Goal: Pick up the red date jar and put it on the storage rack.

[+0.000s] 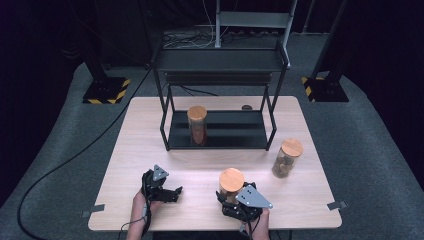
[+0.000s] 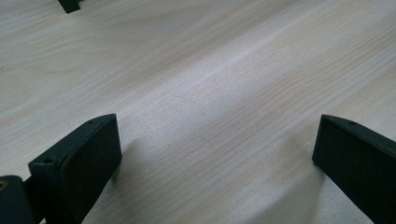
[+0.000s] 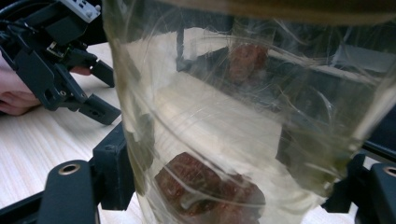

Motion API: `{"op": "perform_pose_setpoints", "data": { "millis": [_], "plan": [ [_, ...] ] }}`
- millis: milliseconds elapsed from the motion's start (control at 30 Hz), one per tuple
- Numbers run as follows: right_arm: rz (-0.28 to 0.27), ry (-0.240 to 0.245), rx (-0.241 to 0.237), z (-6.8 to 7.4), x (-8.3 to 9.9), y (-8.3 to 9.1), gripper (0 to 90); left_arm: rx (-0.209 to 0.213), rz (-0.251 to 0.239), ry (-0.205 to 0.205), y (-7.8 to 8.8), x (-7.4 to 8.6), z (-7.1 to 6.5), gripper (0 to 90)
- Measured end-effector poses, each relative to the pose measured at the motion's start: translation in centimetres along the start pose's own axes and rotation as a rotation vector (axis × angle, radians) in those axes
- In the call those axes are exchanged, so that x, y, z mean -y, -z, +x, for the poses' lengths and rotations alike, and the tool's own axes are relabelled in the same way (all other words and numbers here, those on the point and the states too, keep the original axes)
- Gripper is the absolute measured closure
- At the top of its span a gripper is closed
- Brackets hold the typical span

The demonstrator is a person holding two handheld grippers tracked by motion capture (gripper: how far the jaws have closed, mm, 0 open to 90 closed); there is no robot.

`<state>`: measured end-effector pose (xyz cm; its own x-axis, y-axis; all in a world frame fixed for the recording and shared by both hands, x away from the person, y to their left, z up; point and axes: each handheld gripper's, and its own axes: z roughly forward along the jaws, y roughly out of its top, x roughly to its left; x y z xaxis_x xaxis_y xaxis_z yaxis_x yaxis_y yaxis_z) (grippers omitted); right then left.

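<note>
A: Where is the jar [image 1: 231, 186] sitting, and which way is it pointing?

B: It is standing near the front edge of the table [image 1: 150, 125], right of centre. Its long axis is running straight up, with the wooden lid [image 1: 231, 177] facing up.

A: Is anything gripping it?

B: The right gripper [image 1: 226, 196] is clenching it low on the glass. In the right gripper view the black jaws are pressing on both sides of the jar [image 3: 243, 116], and dark red pieces [image 3: 205, 186] are lying at its bottom.

A: And the other one?

B: The left gripper [image 1: 176, 192] is resting on the table well to the jar's left, with its jaws spread wide. In the left gripper view they are holding nothing, with bare wood [image 2: 210, 93] lying between them. From the right gripper view it [image 3: 100, 91] is showing beyond the glass, with a hand [image 3: 14, 93] behind it.

A: What else is standing around?

B: A black rack [image 1: 220, 65] is standing at the middle and back of the table. A second jar [image 1: 197, 125] is standing upright on its lower shelf, towards the left. A third jar [image 1: 287, 158] is standing upright on the table, right of the rack and just outside its front right leg.

A: Is anything standing in the way?

B: The table between the held jar and the rack is lying open. The third jar is sitting off to the right, near that stretch.
</note>
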<state>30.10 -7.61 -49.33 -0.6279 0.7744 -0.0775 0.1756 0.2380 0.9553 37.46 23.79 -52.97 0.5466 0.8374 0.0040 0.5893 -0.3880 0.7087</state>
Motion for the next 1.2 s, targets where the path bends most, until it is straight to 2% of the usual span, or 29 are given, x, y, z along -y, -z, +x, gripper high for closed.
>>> {"op": "perform_pose_setpoints", "data": {
  "millis": [367,533,1200],
  "plan": [
    [-0.006,0.020,0.020,-0.9,-0.9,-0.1,23.5,0.000,0.000,0.000,0.0,0.0,0.0,0.2],
    [-0.011,0.015,0.031,-1.4,-1.0,-0.4,23.5,0.000,-0.001,0.001,0.0,0.0,0.0,0.2],
    [-0.005,0.011,0.024,-2.6,-1.5,-1.4,23.7,0.005,-0.001,-0.001,0.0,0.0,0.0,0.3]
  ]
}}
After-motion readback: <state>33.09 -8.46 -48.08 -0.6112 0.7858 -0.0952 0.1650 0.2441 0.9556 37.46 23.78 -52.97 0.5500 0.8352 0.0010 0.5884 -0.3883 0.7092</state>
